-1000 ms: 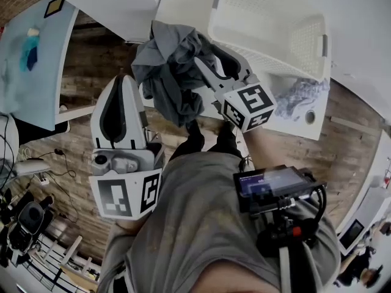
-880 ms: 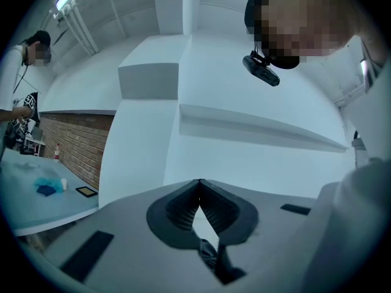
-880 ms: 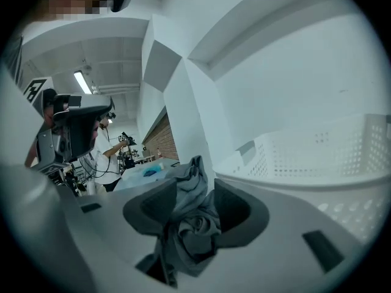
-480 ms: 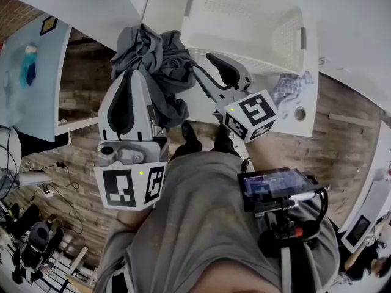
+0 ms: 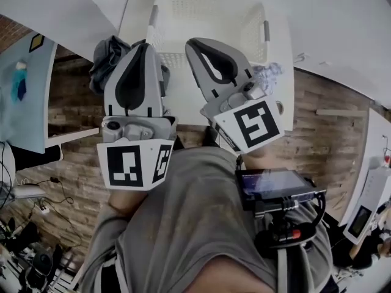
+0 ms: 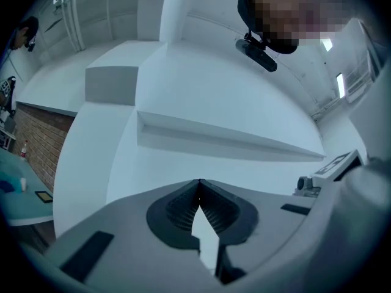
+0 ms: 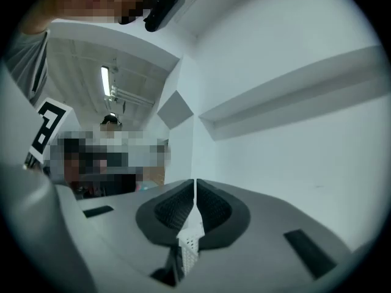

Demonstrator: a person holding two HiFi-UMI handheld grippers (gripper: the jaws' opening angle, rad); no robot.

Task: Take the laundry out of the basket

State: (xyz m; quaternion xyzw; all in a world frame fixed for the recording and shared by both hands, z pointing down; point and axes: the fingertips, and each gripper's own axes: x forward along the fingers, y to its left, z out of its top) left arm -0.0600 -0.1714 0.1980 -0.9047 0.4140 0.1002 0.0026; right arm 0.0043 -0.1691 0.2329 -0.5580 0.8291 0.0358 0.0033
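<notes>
Head view: the left gripper (image 5: 142, 46) and right gripper (image 5: 193, 41) are both raised side by side in front of the white perforated plastic basket (image 5: 244, 23), which stands on the white table (image 5: 135, 17).

- Left gripper view: jaws together, tips meeting, nothing between them.
- Right gripper view: jaws have just been closing and now meet at the tips. No cloth is caught, only a bit of basket mesh shows behind the gap.
- A crumpled grey garment (image 5: 109, 57) lies on the table just left of the basket, outside it. A pale patterned cloth (image 5: 269, 73) lies at the basket's right side, also outside.
- What shows of the basket's inside looks bare; the near part is hidden behind the grippers.

Judgement: a garment has been set down and no piece is in hand. Next move calls for checking the hidden near corner. If anything remains, open one gripper, reach in over the rim and pinch the fabric.
</notes>
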